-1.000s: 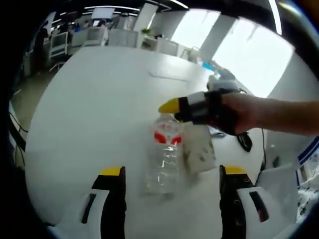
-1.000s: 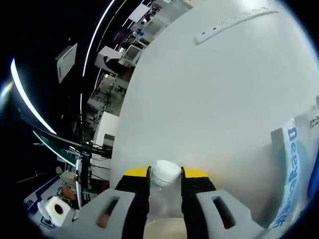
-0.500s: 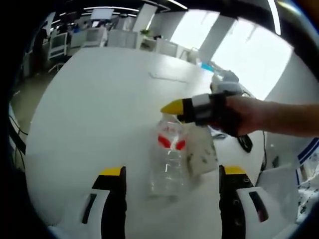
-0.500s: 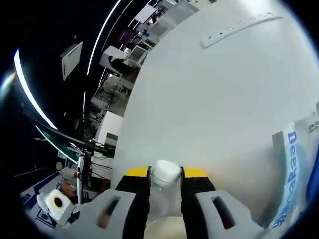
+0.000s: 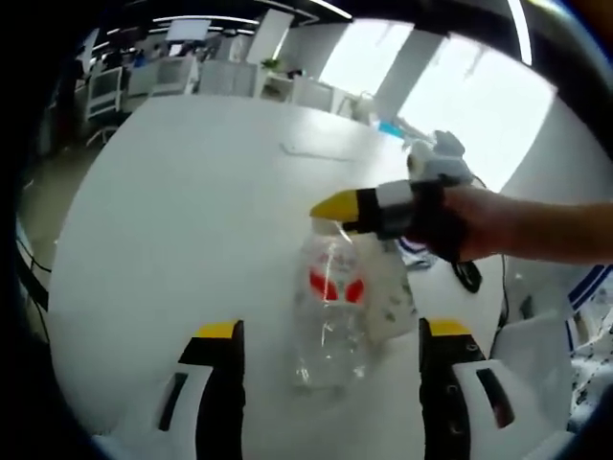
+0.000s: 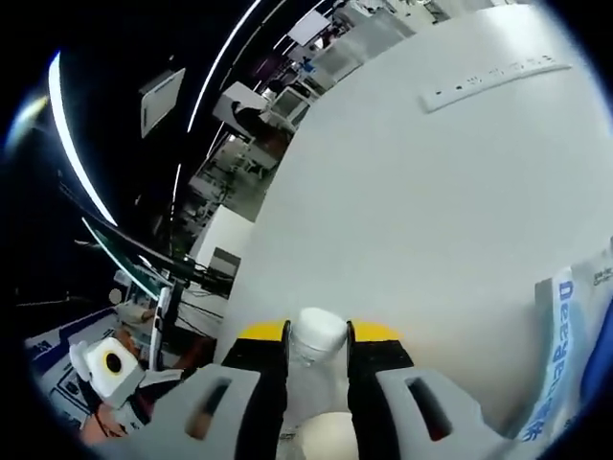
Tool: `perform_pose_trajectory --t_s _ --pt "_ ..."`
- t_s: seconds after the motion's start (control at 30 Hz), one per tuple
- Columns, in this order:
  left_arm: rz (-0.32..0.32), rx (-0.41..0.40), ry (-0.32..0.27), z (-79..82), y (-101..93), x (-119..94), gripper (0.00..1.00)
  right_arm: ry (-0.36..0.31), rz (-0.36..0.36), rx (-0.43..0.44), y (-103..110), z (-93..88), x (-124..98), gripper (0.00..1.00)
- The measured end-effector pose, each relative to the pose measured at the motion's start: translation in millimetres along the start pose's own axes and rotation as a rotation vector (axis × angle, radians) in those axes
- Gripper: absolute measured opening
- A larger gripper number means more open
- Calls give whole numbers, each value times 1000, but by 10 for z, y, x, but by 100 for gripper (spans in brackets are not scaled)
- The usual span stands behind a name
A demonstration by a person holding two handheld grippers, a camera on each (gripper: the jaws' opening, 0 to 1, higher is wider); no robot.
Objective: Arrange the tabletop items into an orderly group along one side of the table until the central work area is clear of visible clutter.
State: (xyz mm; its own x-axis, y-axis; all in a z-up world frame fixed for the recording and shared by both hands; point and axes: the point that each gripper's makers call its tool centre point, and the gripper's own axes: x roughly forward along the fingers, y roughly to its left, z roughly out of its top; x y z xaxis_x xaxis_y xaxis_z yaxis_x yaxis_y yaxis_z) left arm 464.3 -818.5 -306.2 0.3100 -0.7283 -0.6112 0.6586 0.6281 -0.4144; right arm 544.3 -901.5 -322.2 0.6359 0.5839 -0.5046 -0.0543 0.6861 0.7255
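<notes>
The right gripper point(image 6: 319, 335) is clamped on the white cap of one clear bottle point(image 5: 330, 307), held upright over the white table point(image 5: 192, 211). The left gripper point(image 5: 328, 335) is seen spread wide — nothing between its jaws. One pale packet point(image 5: 395, 297) is half hidden behind the bottle — its print cannot be read.

Windows point(image 5: 450, 86) at 1 o'clock blow out w/ glare. Bottle point(image 5: 330, 307) motion-blurred; fisheye bends edges. Ceiling strip lights point(image 6: 72, 144) streak at 10 o'clock.
</notes>
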Motion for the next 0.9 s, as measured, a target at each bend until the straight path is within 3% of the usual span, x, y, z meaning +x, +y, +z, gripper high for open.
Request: perform_pose_trajectory --t_s 0.47,0.63,0.9 --pt "-164 29 19 193 -13 235 65 -8 91 -137 235 33 -21 20" --pt "-193 25 51 151 8 348 58 -11 133 -182 294 60 -9 20" --pt "-316 0 97 104 -88 417 54 -5 177 -245 388 59 -8 20"
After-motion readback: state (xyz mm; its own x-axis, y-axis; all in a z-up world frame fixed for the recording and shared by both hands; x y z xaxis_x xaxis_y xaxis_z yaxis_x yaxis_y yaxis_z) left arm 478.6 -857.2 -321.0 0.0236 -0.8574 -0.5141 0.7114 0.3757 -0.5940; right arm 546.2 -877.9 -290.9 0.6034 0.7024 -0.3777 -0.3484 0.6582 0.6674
